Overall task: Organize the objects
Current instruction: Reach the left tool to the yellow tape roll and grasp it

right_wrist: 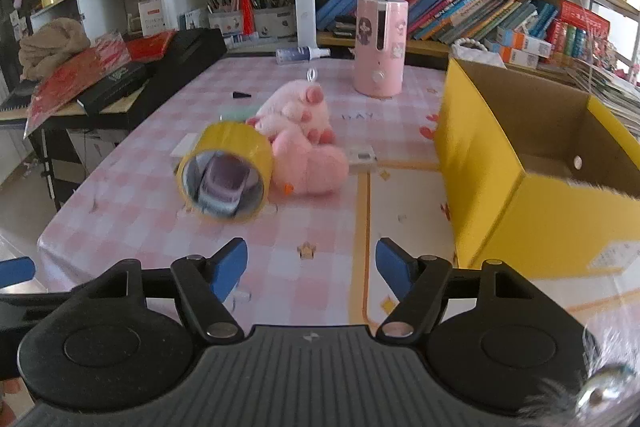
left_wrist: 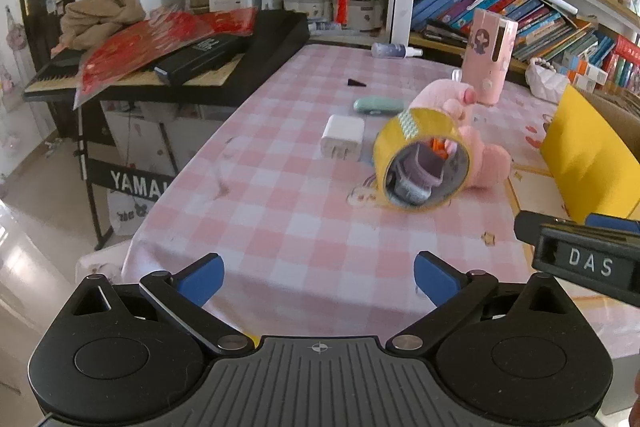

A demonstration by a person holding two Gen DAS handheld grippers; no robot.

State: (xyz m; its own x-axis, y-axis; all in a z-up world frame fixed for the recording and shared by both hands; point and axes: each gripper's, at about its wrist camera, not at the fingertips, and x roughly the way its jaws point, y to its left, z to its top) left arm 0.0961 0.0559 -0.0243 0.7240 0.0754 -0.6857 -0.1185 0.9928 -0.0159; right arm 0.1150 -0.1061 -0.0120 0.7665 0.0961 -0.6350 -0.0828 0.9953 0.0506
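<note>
Both sets of jaws stand wide apart, nothing between them. Left gripper (left_wrist: 319,281) and right gripper (right_wrist: 311,267) both hover over the near edge of the checked table (left_wrist: 280,195), apart from every object.

Nearest target: yellow tape roll (right_wrist: 226,173), on its side, open core facing the cameras, something grey-purple tucked inside, can't tell what. It touches the pink plush toy (right_wrist: 304,147) on its right. White charger (left_wrist: 343,137) lies just left-far of the roll in the left view; green case (left_wrist: 374,105) farther back. Pink cylinder device (right_wrist: 380,47) stands upright at the far side. Yellow cardboard box (right_wrist: 500,167) sits open on the right, looks like the drop spot.

Step in hand, my guess: pick the roll. Best done with the right gripper, one finger into the core, one outside the wall, pinch the rim. Roll may wheel away or spill its contents, so approach slowly, keep it level, don't nudge the plush.
</note>
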